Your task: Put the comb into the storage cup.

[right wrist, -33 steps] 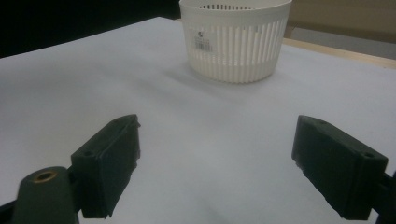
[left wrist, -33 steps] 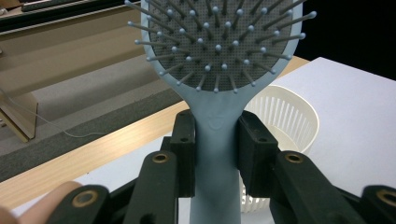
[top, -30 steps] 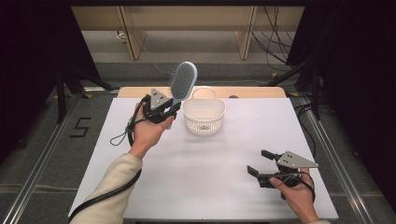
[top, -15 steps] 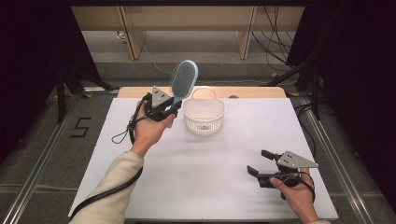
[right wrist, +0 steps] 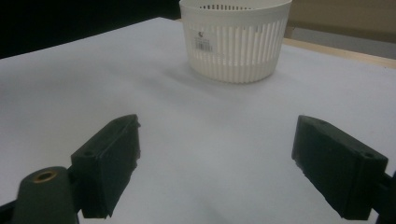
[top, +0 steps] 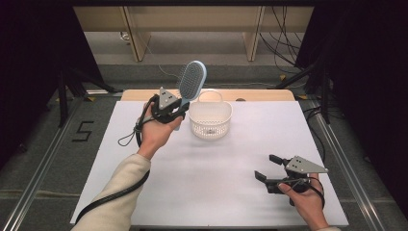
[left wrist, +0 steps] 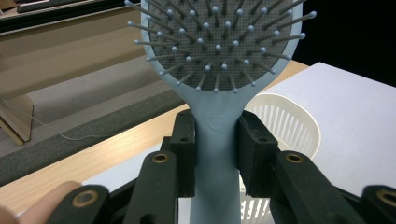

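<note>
Nearest, at the table's (top: pixel 159 202) front right corner: right gripper (top: pixel 267 167), held low over the white top in the right hand (top: pixel 308 204), jaws spread wide with nothing between them, pads apart with bare surface showing through the gap in the right gripper view (right wrist: pixel 215 163). Close to the front edge and not far from the right edge; wide bare stretch of white ahead and to the left, reaching across the whole middle. Along the left side, a sleeve (top: pixel 118 197) coming in from the front edge, cable trailing beside it. Farther on, left of centre toward the back: left gripper (top: pixel 179 111) raised above the table in the left hand (top: pixel 155 134), jaws partly closed and clamped on the handle of a blue brush (top: pixel 191 82), pads pressing either side of the handle just under the head, as seen in the left gripper view (left wrist: pixel 217 154). Brush upright, leaning slightly, bristle face toward the camera, head well above the top. Just right of it, standing on the table near the back edge: white basket (top: pixel 210 121), slatted wall, handle up, open-topped, apart from the brush. Bare white to the basket's right out to the far right corner. Beyond the back edge: a strip of wood, then floor (top: pixel 216 72).
</note>
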The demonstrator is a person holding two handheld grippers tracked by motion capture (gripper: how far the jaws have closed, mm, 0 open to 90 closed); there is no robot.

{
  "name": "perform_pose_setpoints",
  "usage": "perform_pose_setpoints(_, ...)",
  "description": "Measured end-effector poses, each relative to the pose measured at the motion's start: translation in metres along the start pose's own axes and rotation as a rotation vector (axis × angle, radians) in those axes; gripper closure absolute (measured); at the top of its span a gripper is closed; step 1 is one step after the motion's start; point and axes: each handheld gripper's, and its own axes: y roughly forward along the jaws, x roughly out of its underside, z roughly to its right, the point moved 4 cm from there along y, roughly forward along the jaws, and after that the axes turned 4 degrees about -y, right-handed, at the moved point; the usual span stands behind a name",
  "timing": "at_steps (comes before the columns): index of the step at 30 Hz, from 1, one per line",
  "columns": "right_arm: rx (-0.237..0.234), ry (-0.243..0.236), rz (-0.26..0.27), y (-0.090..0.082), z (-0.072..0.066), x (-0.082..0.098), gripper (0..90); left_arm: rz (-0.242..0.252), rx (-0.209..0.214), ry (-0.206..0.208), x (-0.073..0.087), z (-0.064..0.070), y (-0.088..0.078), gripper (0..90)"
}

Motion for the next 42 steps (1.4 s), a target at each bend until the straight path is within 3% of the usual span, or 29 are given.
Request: perform_pose_setpoints(42, -0.002, -0.001, 0.001, 0.0, 0.0, 0.0, 15.9, 0.009, 0.015, 0.008, -0.009, 0.006, 0.014, 70.0)
